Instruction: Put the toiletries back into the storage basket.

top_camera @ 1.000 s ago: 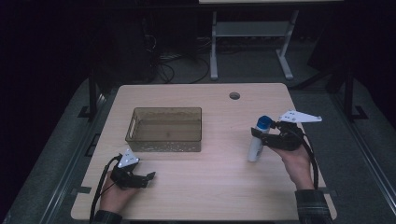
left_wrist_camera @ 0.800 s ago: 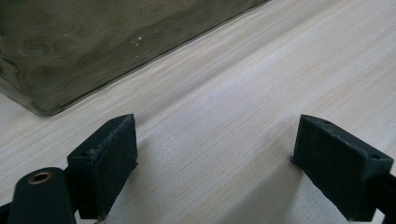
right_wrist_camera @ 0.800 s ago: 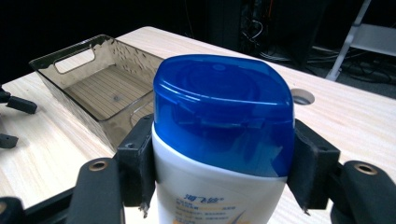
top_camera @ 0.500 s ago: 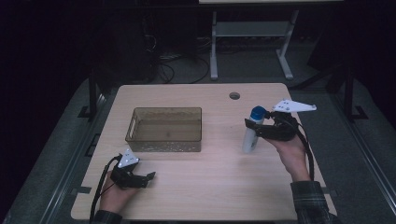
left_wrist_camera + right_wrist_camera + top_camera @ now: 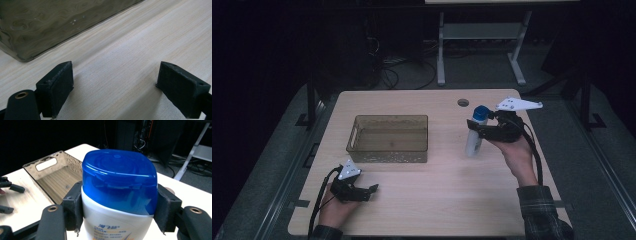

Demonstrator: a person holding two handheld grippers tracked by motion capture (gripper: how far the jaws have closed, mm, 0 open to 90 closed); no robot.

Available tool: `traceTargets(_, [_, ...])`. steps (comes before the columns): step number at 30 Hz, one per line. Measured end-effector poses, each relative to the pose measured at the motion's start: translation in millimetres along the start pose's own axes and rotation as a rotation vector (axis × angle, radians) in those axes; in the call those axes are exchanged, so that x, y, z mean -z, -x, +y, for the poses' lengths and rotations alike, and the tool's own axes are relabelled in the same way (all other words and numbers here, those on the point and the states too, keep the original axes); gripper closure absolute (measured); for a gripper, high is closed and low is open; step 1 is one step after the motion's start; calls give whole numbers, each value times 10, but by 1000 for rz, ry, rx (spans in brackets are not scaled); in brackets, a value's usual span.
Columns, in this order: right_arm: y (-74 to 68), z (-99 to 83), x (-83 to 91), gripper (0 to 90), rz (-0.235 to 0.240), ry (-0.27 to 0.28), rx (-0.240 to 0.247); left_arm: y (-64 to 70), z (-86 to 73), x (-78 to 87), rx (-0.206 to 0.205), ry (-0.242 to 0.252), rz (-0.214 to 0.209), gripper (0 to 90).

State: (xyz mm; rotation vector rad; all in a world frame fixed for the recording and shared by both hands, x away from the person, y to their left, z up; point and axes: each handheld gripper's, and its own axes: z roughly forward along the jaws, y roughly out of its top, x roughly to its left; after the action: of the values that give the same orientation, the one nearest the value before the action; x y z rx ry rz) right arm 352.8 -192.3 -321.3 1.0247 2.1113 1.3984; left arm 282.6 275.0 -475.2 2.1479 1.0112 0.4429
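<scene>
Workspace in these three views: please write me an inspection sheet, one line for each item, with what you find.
Surface: light wooden table, with a round hole near the far edge.
Job's things: white plastic bottle with blue cap, upright; empty smoky transparent plastic bin with a handle cut-out.
Clutter: nothing seen.
Grippers: right hand-held gripper shut on the bottle just under the cap; left hand-held gripper open, low over the table near the bin's corner, holding nothing.
Cables: one black cable trails from the right gripper, another from the left.
Surroundings: dark room, white metal stand, floor cables behind the table.
</scene>
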Motion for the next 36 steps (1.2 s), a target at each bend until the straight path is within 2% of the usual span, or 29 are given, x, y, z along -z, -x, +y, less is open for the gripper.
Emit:
traceTargets(20, [-122, 290, -203, 354, 37, 16, 21, 2, 0, -1, -3, 1, -4, 126])
traceTargets(36, [-319, 520, -393, 354, 67, 39, 56, 2, 1, 0, -6, 0, -7, 126])
